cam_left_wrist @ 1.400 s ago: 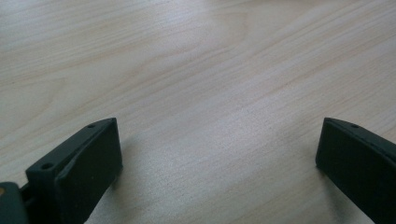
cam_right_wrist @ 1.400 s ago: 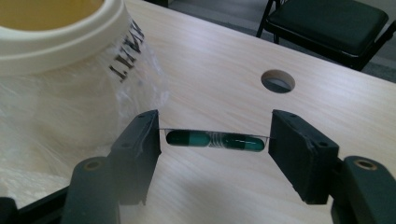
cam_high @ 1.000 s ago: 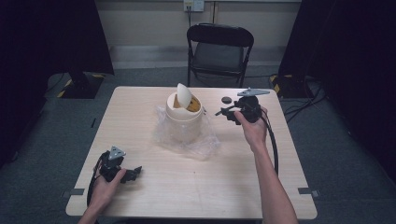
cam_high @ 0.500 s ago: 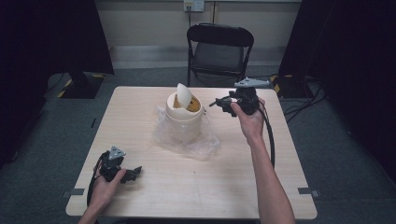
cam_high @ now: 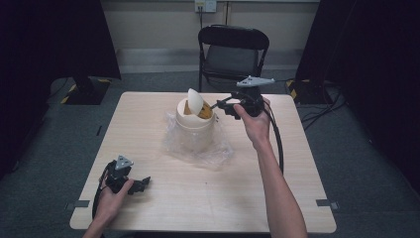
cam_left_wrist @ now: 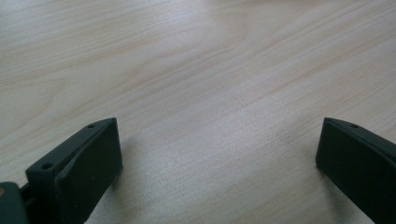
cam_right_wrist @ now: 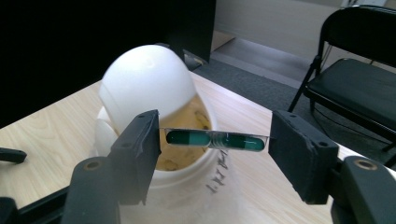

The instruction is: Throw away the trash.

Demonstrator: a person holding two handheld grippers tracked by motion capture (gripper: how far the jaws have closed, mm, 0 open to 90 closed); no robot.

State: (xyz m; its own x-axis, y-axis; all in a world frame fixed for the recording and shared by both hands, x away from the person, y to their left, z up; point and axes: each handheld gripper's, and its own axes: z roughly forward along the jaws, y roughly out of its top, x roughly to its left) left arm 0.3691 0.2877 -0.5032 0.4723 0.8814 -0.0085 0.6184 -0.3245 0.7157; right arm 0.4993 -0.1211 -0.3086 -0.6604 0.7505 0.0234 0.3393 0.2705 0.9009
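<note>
While the left gripper (cam_high: 142,182) rests idle on the pale wood-grain surface (cam_high: 163,208), nearer the person than the white jar (cam_high: 194,130) and off to its left, its jaws stand wide apart with nothing between them, probably parked so the other hand can work. Around the jar's foot lies crinkled clear plastic film (cam_high: 218,152). Smooth and cylindrical, the jar has a domed white lid (cam_right_wrist: 147,88) tipped up over its mouth, which leaves the yellowish inside open. Just above that mouth, the right gripper (cam_right_wrist: 215,140) is clamped on a small clear blister strip (cam_right_wrist: 215,140) holding what look like two green capsules, gripped by its ends so it hangs level, apparently for dropping in. Beyond the jar stands a black folding chair (cam_high: 233,49).
</note>
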